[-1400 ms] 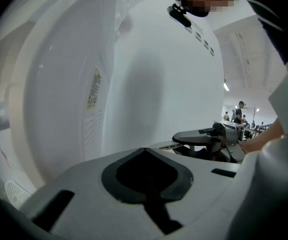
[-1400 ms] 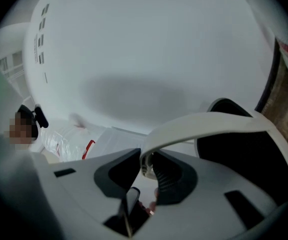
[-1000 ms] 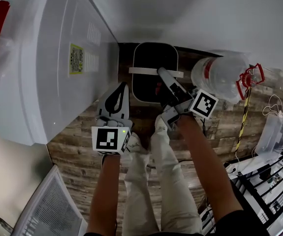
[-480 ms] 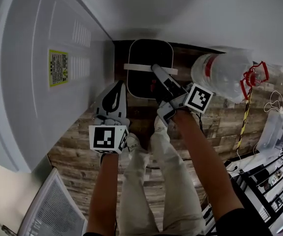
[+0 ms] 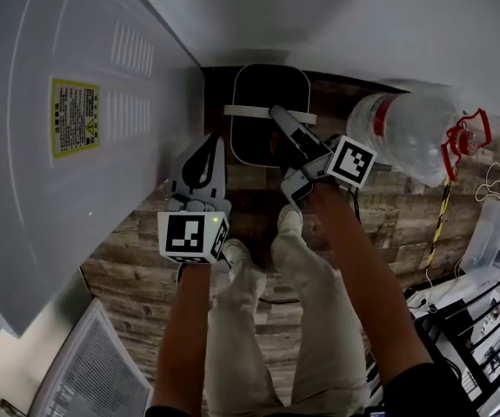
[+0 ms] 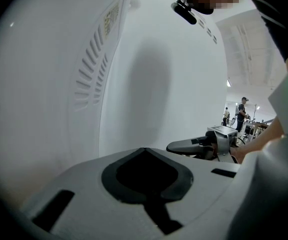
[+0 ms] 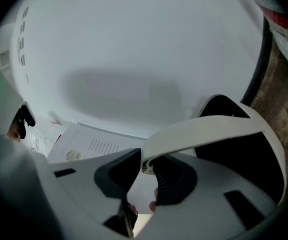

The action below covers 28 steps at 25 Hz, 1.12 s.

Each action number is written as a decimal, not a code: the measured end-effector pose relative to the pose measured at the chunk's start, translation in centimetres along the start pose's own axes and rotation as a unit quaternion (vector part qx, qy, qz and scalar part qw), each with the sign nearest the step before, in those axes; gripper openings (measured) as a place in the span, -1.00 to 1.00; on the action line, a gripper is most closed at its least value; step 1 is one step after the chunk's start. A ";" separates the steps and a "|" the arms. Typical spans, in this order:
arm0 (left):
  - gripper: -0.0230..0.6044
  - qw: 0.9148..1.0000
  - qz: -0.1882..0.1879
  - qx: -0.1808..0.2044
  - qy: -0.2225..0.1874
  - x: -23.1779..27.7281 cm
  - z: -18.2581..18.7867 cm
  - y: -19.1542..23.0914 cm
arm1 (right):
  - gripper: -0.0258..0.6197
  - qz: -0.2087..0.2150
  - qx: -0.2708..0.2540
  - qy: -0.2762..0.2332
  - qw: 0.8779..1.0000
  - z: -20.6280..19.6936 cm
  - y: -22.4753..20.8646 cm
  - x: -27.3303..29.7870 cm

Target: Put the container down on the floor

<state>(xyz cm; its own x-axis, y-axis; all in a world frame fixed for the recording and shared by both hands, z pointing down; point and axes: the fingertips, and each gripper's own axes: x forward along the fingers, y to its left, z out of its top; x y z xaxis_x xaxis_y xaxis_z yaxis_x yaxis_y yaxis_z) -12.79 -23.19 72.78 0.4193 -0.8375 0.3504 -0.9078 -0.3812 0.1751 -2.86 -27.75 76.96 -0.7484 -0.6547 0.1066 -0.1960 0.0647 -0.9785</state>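
The container (image 5: 243, 139) is a white bin with a dark inside and a white bail handle (image 5: 251, 111), hanging low by the corner where the wall meets the plank floor. My right gripper (image 5: 277, 114) is shut on that handle from the near side. In the right gripper view the handle (image 7: 209, 129) arches across the bin's rim (image 7: 276, 154), pinched between the black pads of my right gripper (image 7: 146, 166). My left gripper (image 5: 216, 148) hangs beside the bin's left edge, shut and holding nothing; the left gripper view shows its jaws (image 6: 145, 151) closed together.
A big white appliance (image 5: 76, 146) stands close on the left. A large clear water bottle (image 5: 410, 142) with a red cap handle lies to the right, near a yellow-black striped strip (image 5: 441, 224). The person's trouser legs (image 5: 293, 320) stand just behind the bin.
Both grippers have sunk toward the floor, and the bin has gone down with the right one. The grip on the handle looks the same.
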 end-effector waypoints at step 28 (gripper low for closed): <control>-0.87 1.000 -0.012 0.011 0.017 3.8 -5.7 0.3 | -0.65 -0.024 0.000 0.032 0.999 0.7 -10.2 0.9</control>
<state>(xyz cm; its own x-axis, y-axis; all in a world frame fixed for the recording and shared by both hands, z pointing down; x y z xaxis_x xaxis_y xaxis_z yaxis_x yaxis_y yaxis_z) -11.36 -24.24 79.40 0.4403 -0.8143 0.3782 -0.8976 -0.4091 0.1642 -1.08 -29.53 86.95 -0.7777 -0.6068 0.1642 -0.2318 0.0340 -0.9722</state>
